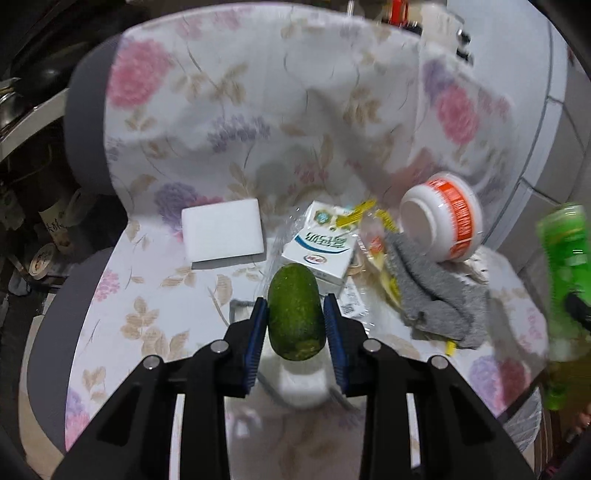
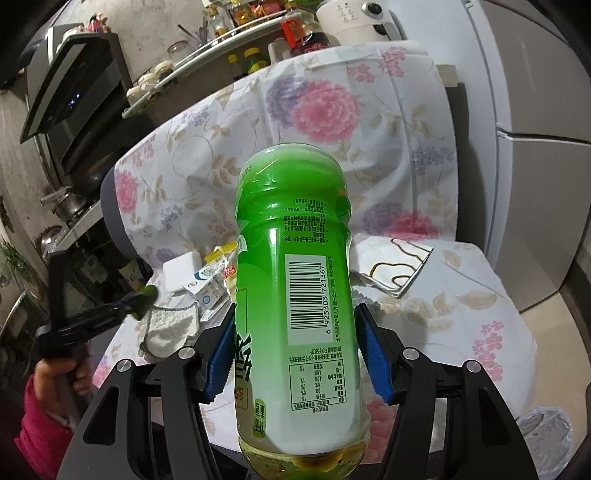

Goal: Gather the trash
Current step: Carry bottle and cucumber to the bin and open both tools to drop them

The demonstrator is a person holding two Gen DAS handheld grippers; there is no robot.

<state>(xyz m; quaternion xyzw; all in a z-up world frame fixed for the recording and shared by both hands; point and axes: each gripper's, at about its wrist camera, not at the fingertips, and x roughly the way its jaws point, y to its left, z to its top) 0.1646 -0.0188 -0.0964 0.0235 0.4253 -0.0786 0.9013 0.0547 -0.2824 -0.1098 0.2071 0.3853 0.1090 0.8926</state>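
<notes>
While the left tool (image 1: pixel 295 314) clamps a green fruit (image 1: pixel 294 314), the right tool (image 2: pixel 297 354) grips a green bottle (image 2: pixel 295 295).

A floral cloth (image 2: pixel 332 122) drapes a grey chair (image 1: pixel 79 122). Far left stands a black range hood (image 2: pixel 70 96) above a metal pot (image 2: pixel 66 206); a white appliance (image 2: pixel 351 18) sits far behind; fridge (image 2: pixel 535 166) right

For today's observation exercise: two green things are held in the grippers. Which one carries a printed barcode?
The green bottle in the right gripper: its label shows a barcode. The other, a rough dark green fruit in the left gripper, has no label.
</notes>
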